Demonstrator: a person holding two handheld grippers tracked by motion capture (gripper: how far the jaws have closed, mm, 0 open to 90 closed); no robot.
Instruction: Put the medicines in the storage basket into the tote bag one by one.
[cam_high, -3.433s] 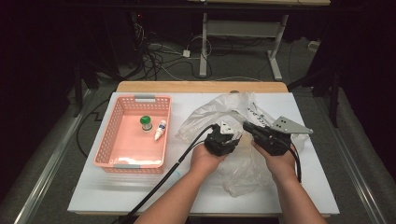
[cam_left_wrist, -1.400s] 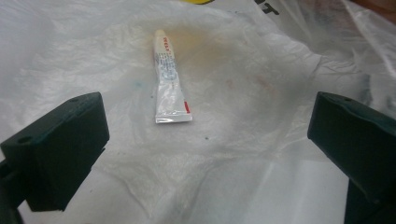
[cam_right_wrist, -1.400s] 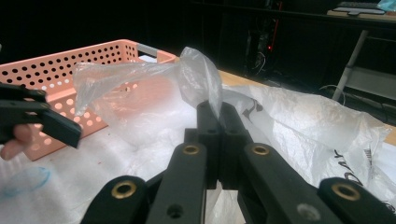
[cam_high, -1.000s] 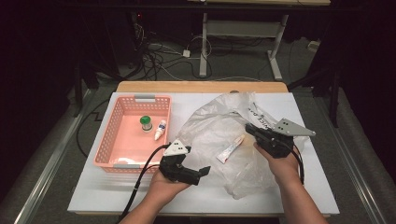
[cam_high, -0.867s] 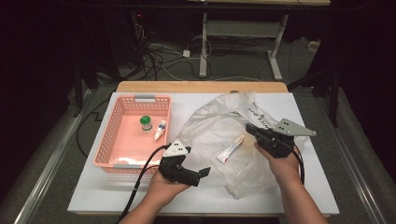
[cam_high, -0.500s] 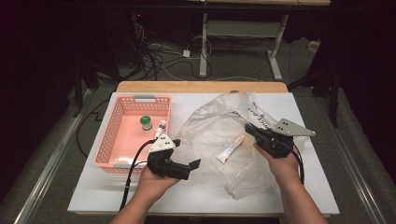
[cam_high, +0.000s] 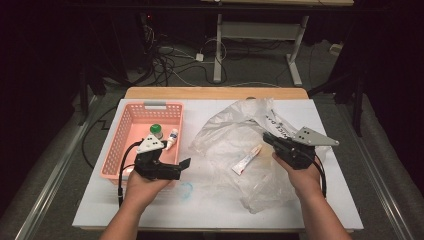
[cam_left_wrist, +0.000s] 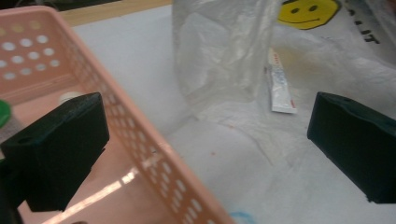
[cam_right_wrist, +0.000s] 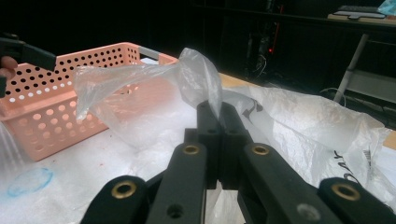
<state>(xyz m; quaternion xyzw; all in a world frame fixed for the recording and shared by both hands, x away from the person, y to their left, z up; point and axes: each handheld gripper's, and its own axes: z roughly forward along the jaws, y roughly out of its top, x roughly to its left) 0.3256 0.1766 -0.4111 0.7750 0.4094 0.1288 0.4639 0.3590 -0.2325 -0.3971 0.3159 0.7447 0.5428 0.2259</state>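
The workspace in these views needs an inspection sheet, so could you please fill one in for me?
Surface: white table, with a faint blue ring mark near its front.
Job's things: clear plastic bag spread out; a small tube lies inside it; pink basket at the left holds a green-capped bottle and a small white bottle.
Clutter: nothing seen.
Grippers: left hand-held gripper open and empty, over the basket's near right corner; right hand-held gripper shut on the bag's edge, lifting it.
Cables: one trails from each gripper; more lie on the floor behind.
Surroundings: dark room, desk legs beyond the table.
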